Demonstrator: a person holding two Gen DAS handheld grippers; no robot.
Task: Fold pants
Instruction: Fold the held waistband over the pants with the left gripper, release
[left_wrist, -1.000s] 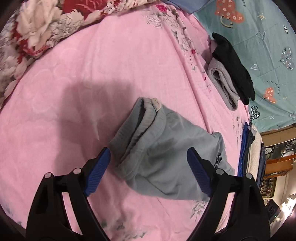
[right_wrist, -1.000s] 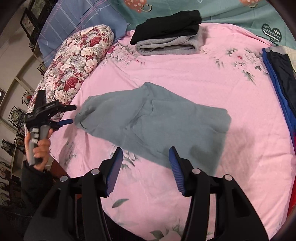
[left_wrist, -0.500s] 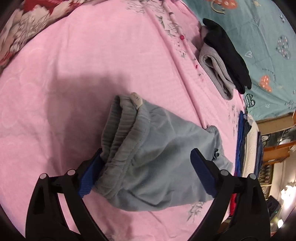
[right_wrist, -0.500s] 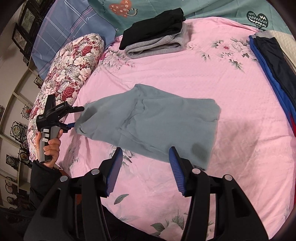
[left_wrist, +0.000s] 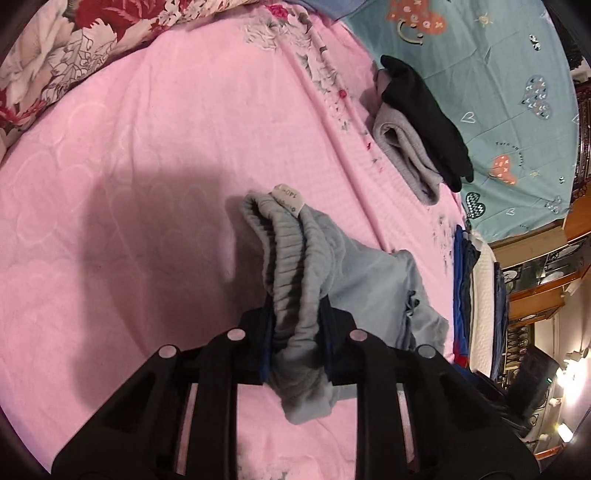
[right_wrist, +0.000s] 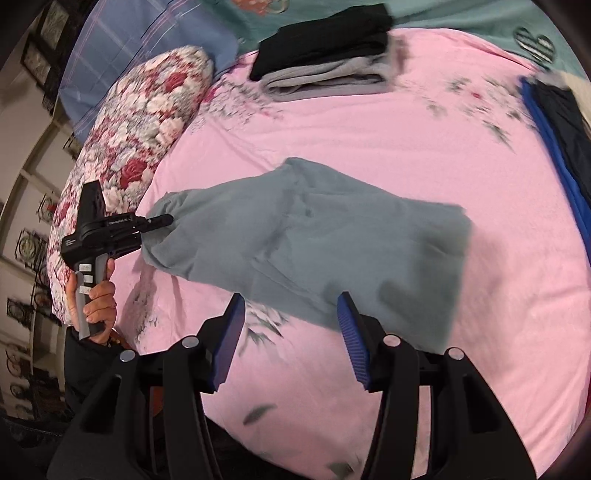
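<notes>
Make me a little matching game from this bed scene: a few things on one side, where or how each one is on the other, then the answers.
Things:
1. grey pants
2. black folded garment
3. left gripper
4. right gripper

States:
A. jaws apart, nothing between them
B. lying on top of a grey folded garment
C. spread on the pink sheet
D. closing on the waistband

Pairs: 1-C, 2-B, 3-D, 4-A

Pants on the bed, mid-sheet
Pants (right_wrist: 314, 243) lie on the sheet (right_wrist: 369, 140); behind them a folded stack (right_wrist: 325, 62) (pillow (right_wrist: 136, 129) at left).
</notes>
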